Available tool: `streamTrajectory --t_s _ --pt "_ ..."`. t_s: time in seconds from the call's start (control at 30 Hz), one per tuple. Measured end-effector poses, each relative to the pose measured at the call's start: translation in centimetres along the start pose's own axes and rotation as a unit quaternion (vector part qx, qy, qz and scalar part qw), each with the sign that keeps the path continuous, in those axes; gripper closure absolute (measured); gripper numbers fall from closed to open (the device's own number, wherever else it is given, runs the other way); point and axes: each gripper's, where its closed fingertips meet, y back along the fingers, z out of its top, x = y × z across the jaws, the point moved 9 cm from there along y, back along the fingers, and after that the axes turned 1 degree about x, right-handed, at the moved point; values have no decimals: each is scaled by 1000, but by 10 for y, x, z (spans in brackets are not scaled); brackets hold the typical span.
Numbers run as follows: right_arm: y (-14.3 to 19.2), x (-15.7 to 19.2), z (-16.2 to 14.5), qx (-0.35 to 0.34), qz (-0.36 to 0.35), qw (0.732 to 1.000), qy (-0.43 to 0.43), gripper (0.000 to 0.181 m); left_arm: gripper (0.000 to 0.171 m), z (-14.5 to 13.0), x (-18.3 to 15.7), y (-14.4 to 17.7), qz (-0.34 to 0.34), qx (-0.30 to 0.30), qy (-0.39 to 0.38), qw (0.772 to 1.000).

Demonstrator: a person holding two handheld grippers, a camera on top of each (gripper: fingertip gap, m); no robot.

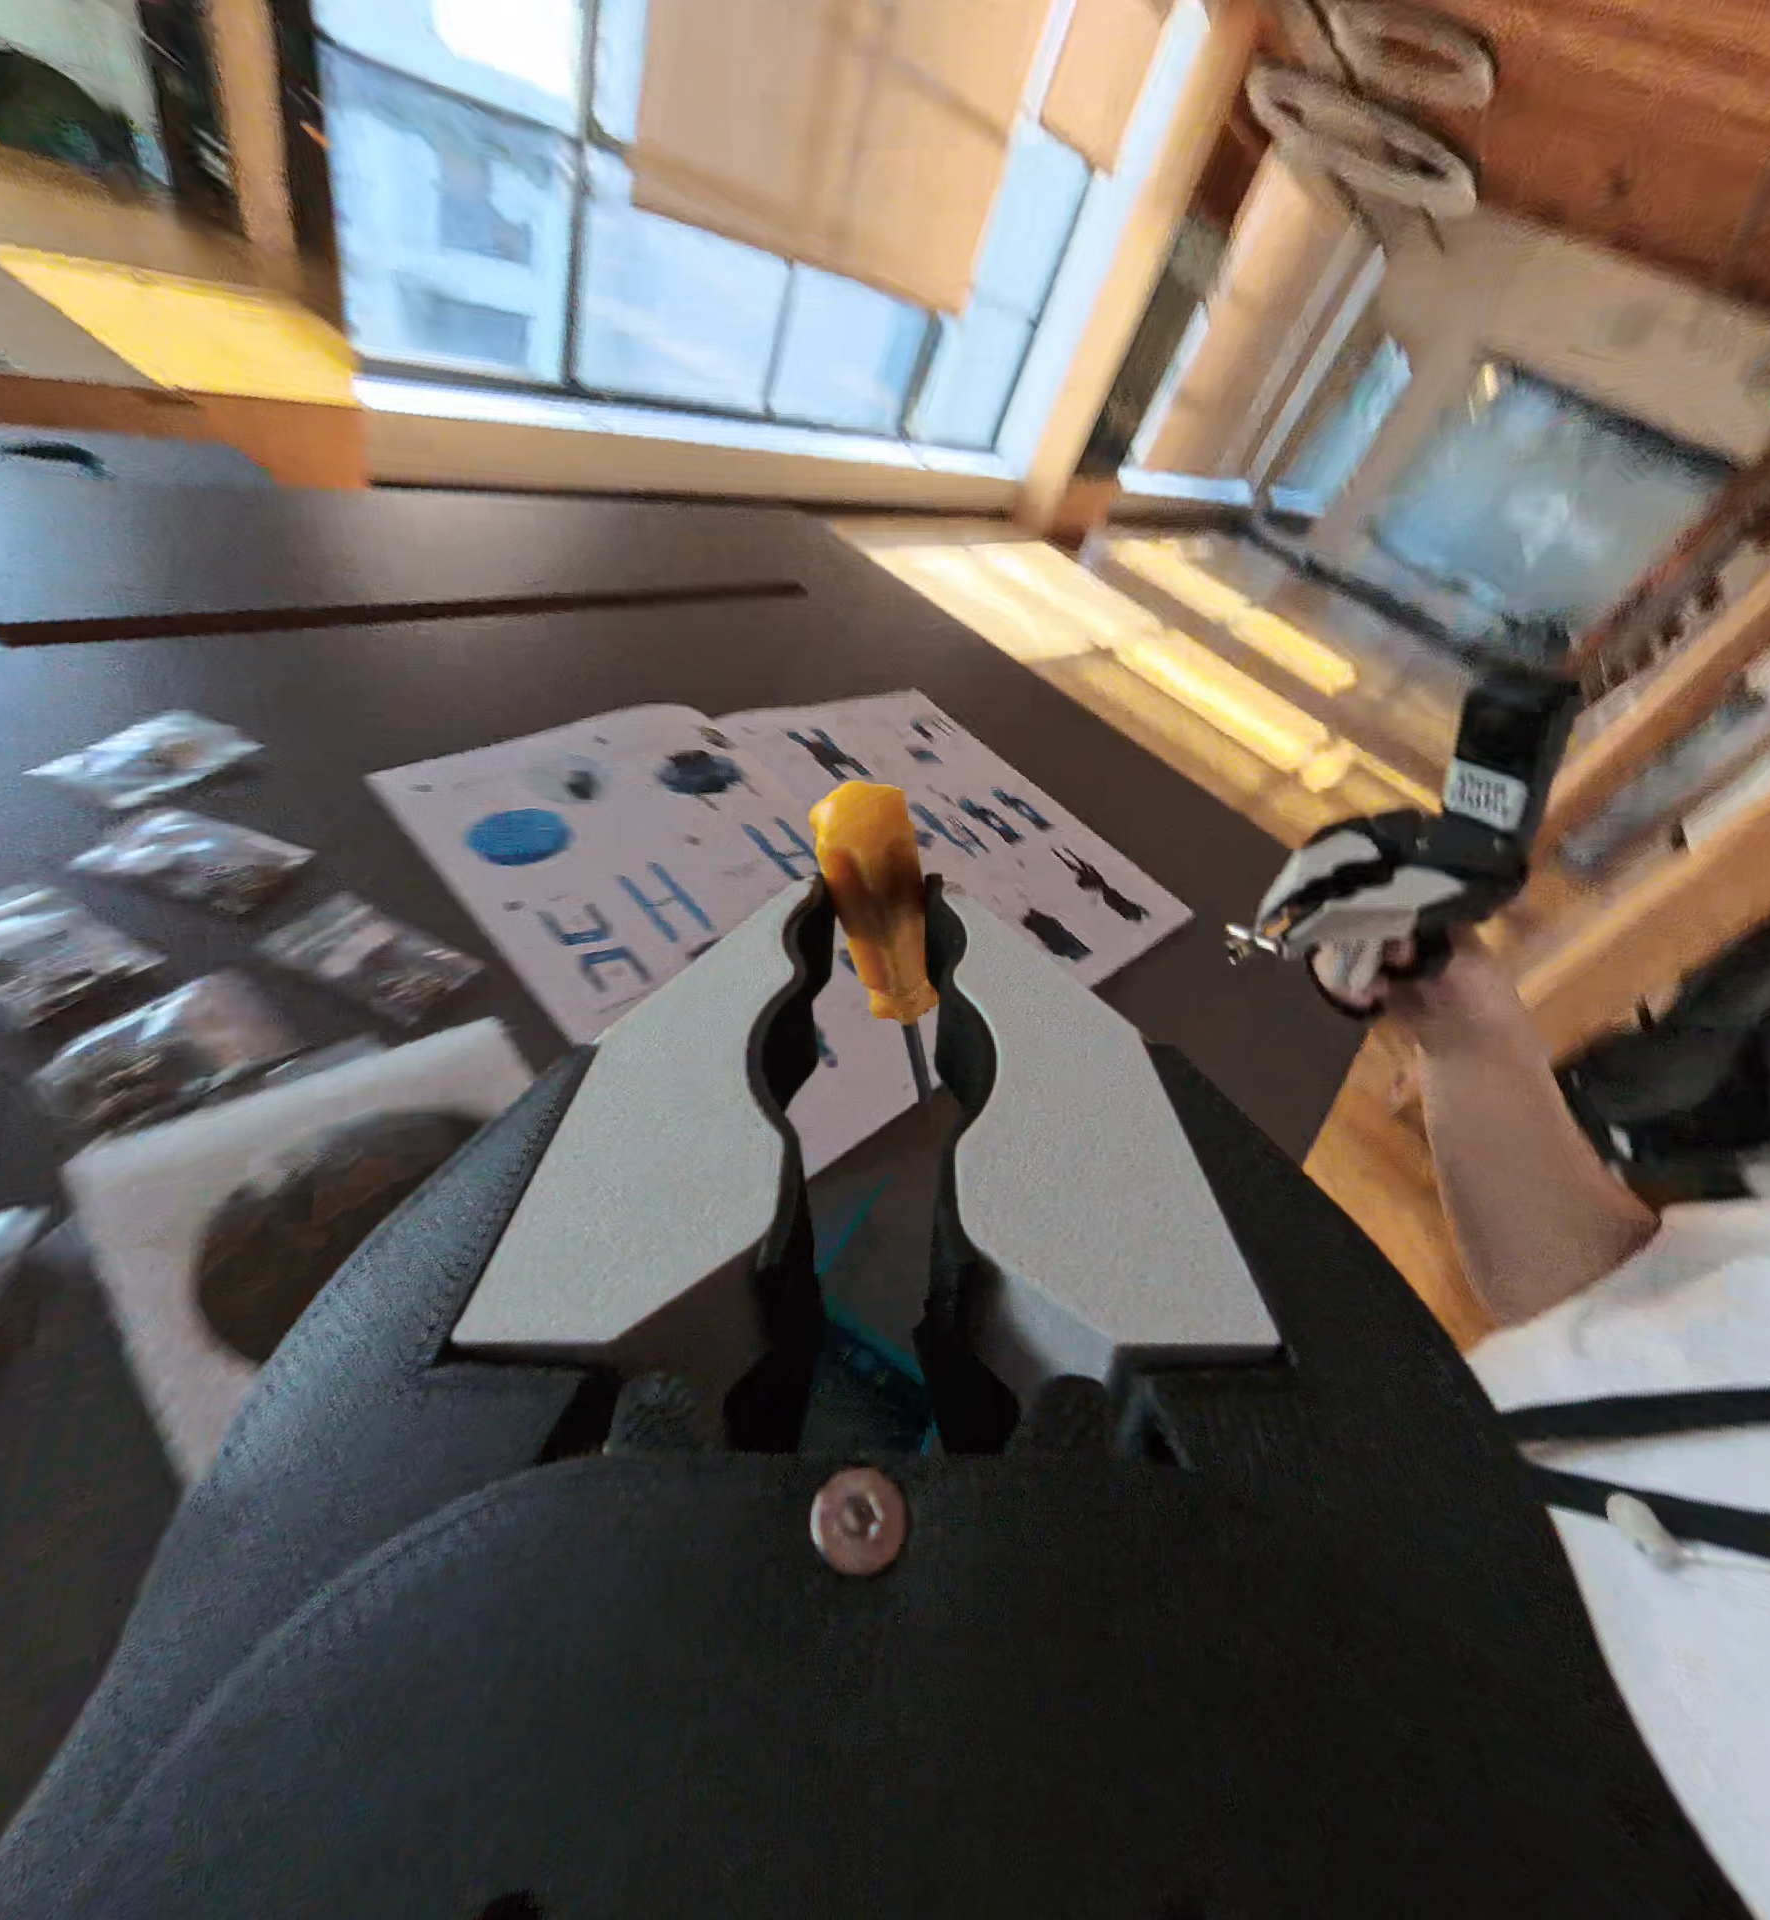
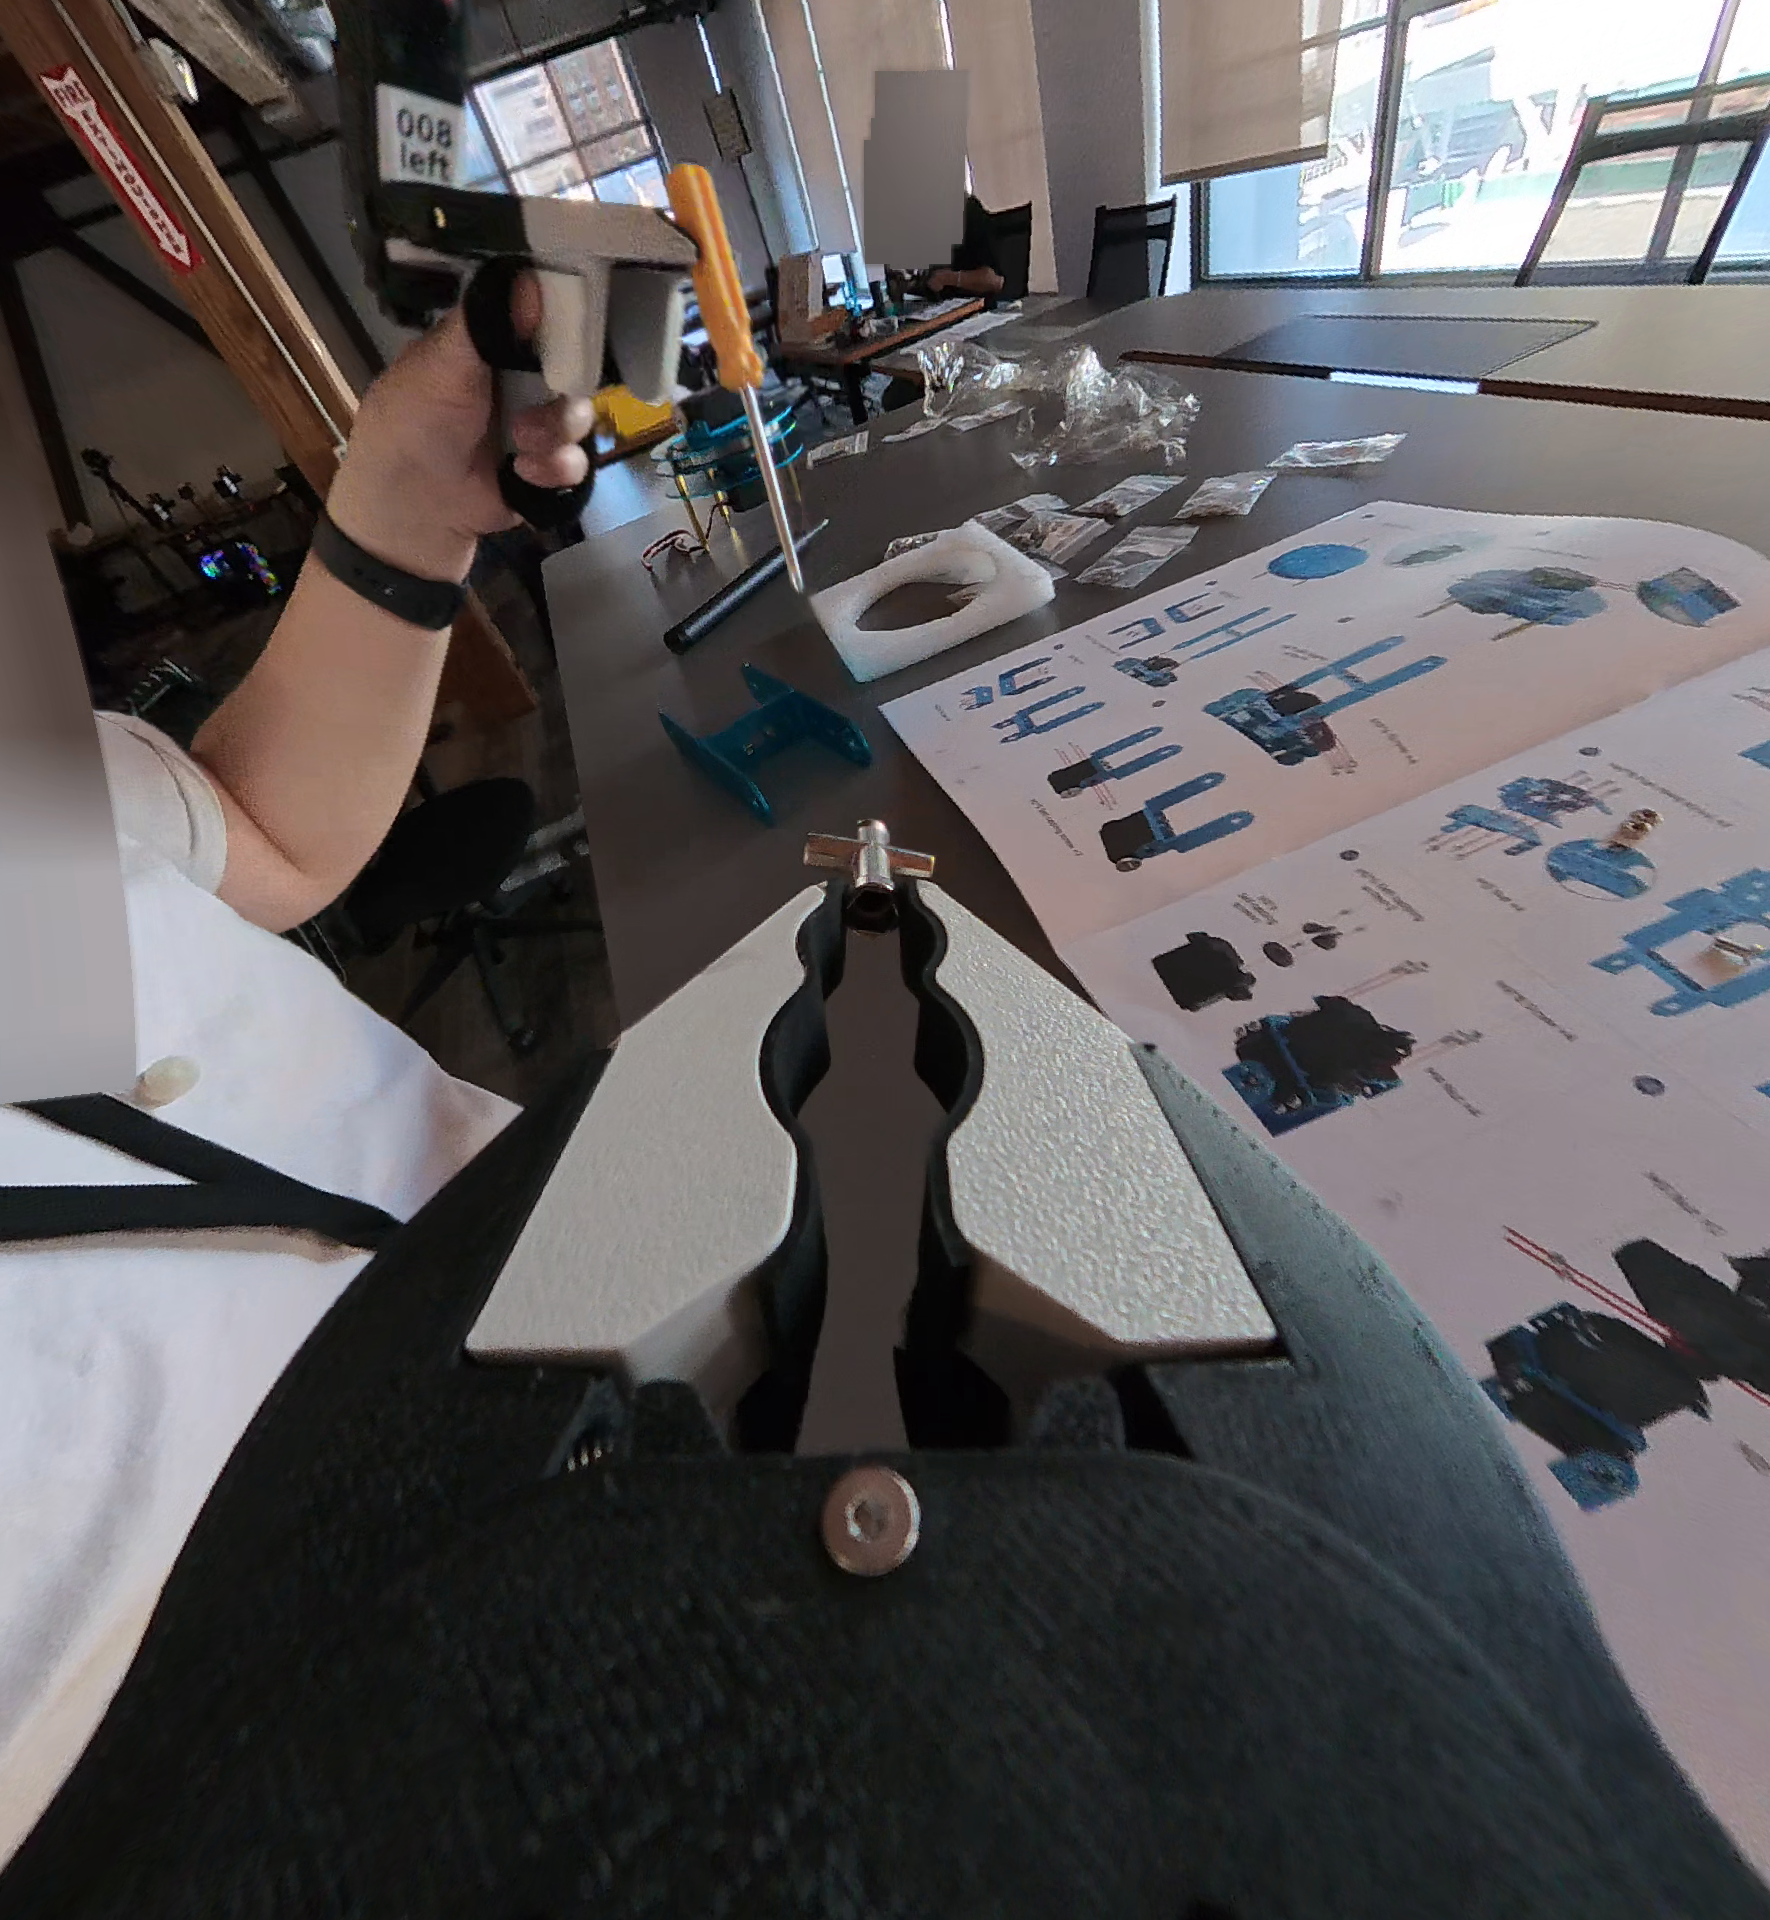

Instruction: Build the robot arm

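Observation:
My left gripper point(image 1: 873, 896) is shut on the orange handle of a screwdriver point(image 1: 865, 894), held above the dark table with its metal shaft pointing down and back. It also shows in the right wrist view point(image 2: 689, 255), with the screwdriver point(image 2: 720, 301) tip above a white foam block point(image 2: 865, 634). My right gripper point(image 2: 868, 902) is shut on a small silver cross-shaped socket wrench point(image 2: 868, 860), held above the table edge near an open instruction booklet point(image 2: 1380, 790). It shows in the left wrist view point(image 1: 1265, 935) at the right. A blue metal bracket point(image 2: 772, 753) lies on the table ahead of it.
Several small clear bags of parts point(image 2: 1120, 520) lie on the dark table point(image 2: 1483, 457) beyond the foam. A black rod point(image 2: 735, 603) and a blue round assembly point(image 2: 725, 447) sit at the far left. Small brass and silver parts point(image 2: 1634, 826) rest on the booklet. Windows and chairs stand behind. About 30 cm separates my left fingertips from my right.

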Motion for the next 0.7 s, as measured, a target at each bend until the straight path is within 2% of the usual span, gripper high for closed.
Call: streamTrajectory --t_s 0.13,0.23,0.3,0.5,0.57,0.7 --pt "-28 7 9 20 10 1000 7 172 156 -40 45 96 91 -140 77 983" --pt "-54 13 17 26 15 999 10 172 156 -74 69 133 136 -205 125 961" --pt "-74 18 23 28 19 999 5 172 156 -94 79 148 167 -239 151 945" --pt "-138 41 35 48 40 998 16 172 157 -137 94 182 174 -298 290 893" --pt "-156 49 35 58 39 997 29 172 157 -144 90 189 174 -301 308 886" --pt "-183 58 29 66 36 997 35 172 157 -158 80 180 225 -279 312 880"
